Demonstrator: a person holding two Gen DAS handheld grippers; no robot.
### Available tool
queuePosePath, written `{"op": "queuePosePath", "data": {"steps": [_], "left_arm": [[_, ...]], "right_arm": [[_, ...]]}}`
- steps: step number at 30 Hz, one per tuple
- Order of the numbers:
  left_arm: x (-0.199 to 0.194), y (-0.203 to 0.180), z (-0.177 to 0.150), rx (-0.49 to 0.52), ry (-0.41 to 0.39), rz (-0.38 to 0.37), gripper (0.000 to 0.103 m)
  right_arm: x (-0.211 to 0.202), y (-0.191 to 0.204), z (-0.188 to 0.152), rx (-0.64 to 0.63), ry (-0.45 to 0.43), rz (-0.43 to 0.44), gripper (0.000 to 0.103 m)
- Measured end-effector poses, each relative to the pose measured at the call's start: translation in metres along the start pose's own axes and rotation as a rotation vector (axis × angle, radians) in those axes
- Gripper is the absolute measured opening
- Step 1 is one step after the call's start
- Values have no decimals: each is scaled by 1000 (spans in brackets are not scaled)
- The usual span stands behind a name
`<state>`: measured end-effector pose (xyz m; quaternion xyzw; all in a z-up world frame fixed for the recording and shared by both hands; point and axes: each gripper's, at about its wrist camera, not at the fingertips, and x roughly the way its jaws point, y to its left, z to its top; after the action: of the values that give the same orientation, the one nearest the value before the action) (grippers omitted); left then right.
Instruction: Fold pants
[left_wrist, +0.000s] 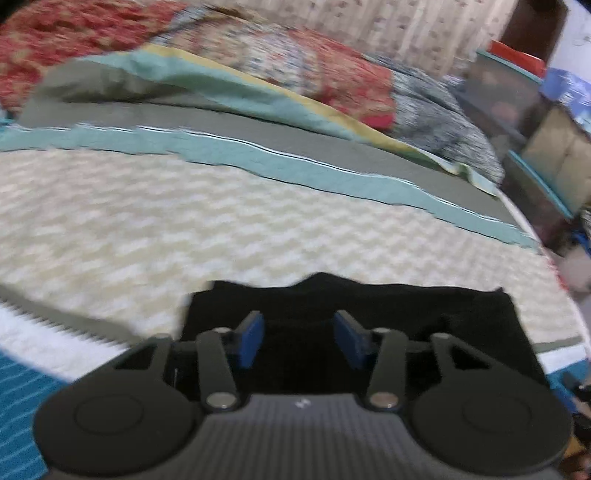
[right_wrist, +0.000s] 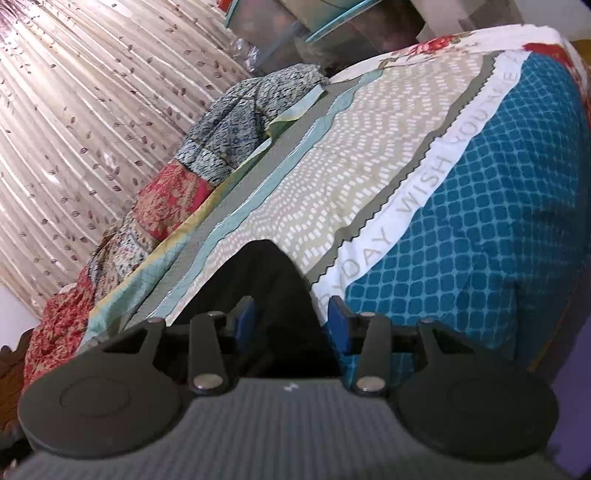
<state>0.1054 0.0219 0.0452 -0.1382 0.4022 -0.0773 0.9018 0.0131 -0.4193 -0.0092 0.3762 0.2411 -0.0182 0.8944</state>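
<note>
Though both views are blurred, the black pants (left_wrist: 347, 317) lie folded on the bed (left_wrist: 147, 229), soft and matte on a woven, patterned cover. Left tongs (left_wrist: 299, 338) and right tongs (right_wrist: 291, 325) stand released, gaps visible, over the cloth. Risk: a pad (left_wrist: 251, 339) could snag the limp top layer and undo the fold.

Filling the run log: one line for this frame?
task: fold pants | pants: black, on bed | left claw: open | right claw: open
</note>
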Motion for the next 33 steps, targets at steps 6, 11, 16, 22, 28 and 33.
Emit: {"op": "queuePosePath", "data": {"steps": [6, 11, 16, 22, 28, 33], "left_arm": [[69, -27, -7, 88, 137, 30, 28], [85, -46, -12, 183, 131, 113, 29], [43, -56, 6, 70, 83, 8, 39], [17, -123, 30, 143, 50, -126, 63], [49, -223, 21, 392, 170, -142, 91], [60, -272, -4, 536, 201, -129, 96]], "right_arm": [[-4, -9, 11, 9, -17, 5, 55], [-1, -24, 11, 55, 13, 13, 58], [11, -30, 6, 83, 64, 44, 60], [26, -8, 0, -13, 141, 80, 24], [6, 53, -25, -310, 107, 112, 22], [-10, 81, -46, -525, 85, 125, 21]]}}
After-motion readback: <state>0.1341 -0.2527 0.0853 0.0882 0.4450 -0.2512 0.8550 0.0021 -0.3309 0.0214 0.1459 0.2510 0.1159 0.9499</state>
